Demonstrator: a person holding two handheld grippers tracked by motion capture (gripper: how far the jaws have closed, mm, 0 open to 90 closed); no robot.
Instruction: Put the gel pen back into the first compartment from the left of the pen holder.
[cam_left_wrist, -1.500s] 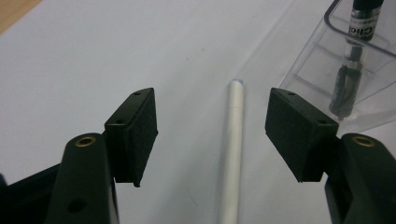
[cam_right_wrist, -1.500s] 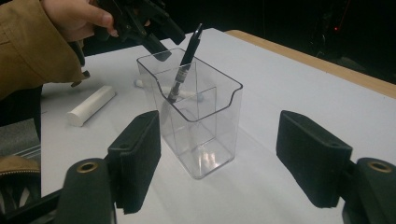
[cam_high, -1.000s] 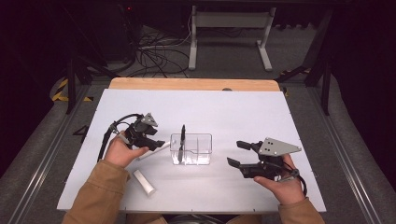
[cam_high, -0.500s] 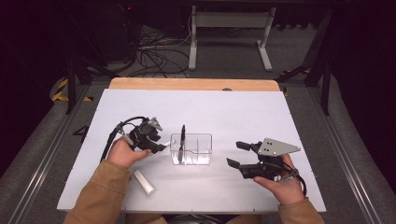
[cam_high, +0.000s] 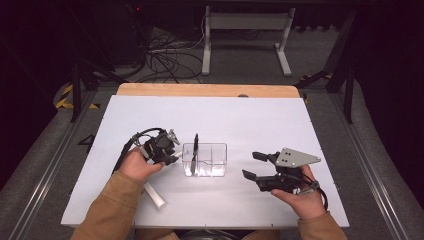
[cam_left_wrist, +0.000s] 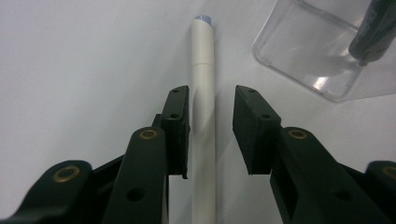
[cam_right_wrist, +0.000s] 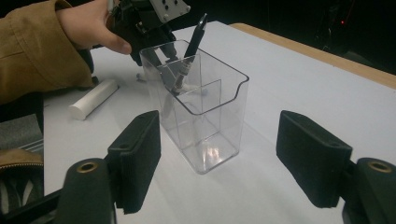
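Note:
A white marker (cam_left_wrist: 204, 70) lies flat on the white table, its far end capped in pale blue. My left gripper (cam_left_wrist: 212, 100) straddles its barrel. The jaws have just been closing, and a gap still shows beside the right pad. In the high view the left gripper (cam_high: 170, 156) points down just left of a clear plastic holder (cam_high: 206, 161), and the marker (cam_high: 156, 197) pokes out beneath the forearm. A black pen (cam_high: 195, 146) leans upright in the holder's left compartment. My right gripper (cam_high: 256, 166) hovers open to the holder's right, and the holder (cam_right_wrist: 201, 121) stands ahead of its wide-apart jaws (cam_right_wrist: 219, 135).
The white table top (cam_high: 240, 120) ends at a wooden strip (cam_high: 210, 90) along the far edge. Beyond it are cables and a metal stand on the dark floor. The tan sleeve (cam_right_wrist: 32, 46) and left hand sit behind the holder in the right gripper view.
The left gripper has shifted slightly toward the holder and dipped, and its jaws have drawn closer together. The right gripper has stayed put.

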